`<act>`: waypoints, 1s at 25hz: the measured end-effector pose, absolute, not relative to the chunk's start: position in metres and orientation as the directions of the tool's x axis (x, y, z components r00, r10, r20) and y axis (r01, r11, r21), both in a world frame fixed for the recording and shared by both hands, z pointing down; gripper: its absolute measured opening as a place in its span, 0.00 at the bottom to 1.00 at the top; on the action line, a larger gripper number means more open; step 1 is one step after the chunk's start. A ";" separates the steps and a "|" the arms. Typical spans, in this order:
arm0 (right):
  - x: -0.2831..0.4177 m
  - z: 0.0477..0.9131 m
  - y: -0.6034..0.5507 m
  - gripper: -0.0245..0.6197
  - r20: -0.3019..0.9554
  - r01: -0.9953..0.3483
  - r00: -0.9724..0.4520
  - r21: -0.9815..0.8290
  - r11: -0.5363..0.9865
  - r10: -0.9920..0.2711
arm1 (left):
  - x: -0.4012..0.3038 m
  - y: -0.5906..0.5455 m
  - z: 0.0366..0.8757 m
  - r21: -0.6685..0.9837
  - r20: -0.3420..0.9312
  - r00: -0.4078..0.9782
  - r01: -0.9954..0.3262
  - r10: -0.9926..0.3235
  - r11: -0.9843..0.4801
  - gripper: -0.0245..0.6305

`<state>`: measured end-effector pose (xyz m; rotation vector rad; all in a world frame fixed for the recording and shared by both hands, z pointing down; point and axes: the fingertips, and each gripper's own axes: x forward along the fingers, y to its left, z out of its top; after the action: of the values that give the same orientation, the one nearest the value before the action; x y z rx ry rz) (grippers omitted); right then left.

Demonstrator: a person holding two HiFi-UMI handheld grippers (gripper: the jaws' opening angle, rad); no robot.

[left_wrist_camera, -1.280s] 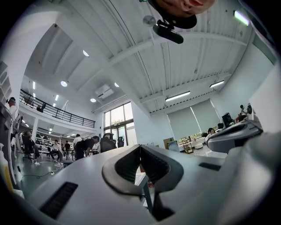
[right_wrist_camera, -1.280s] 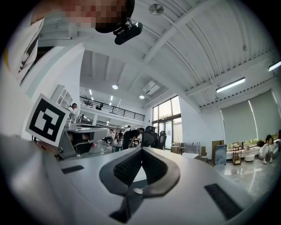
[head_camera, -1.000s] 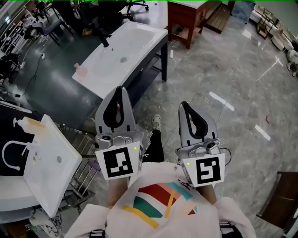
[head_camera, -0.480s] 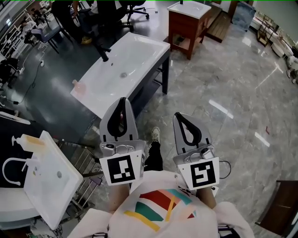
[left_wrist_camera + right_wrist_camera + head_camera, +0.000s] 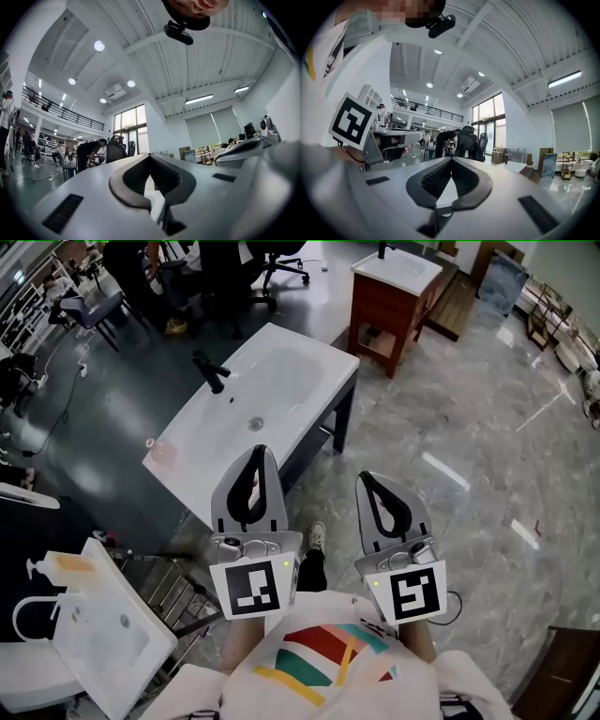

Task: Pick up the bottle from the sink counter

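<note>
A small pinkish, see-through bottle (image 5: pixel 160 453) is sitting at the near left corner of the white sink counter (image 5: pixel 204 432), close to its edge. It is appearing to stand upright, long axis vertical and a small cap on top, though it is too small and blurred to tell which way it is facing. Farther along the sink counter, a black faucet (image 5: pixel 210 372) is rising from its far left rim.

The left gripper (image 5: pixel 259 456) is hovering at the near edge of the sink counter, pointing across it. Its jaws are pressing tip to tip with nothing between them, as the left gripper view is showing. The bottle is lying to the left of these tips, clear of them and untouched.

The right gripper (image 5: pixel 367 481) is hanging just off the near right side of the sink counter, over the marble floor (image 5: pixel 487 427). Its jaws are also meeting at the tips and gripping nothing, and the bottle is lying well apart from them. A wooden vanity (image 5: pixel 384 307) is standing beyond the sink counter's far right corner.
</note>
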<state>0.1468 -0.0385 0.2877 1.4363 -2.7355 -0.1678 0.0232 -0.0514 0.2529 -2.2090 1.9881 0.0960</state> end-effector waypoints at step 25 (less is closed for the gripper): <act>0.031 0.296 -0.267 0.06 0.041 -0.658 -0.731 0.223 0.719 -0.681 | -0.068 -0.269 0.275 -0.085 -0.116 -0.029 -0.996 -0.993 0.039 0.07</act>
<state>0.0311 -0.2669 0.2960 1.0954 -2.8005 -0.2945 -0.0678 -0.2694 0.2753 -2.0839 2.1558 0.0289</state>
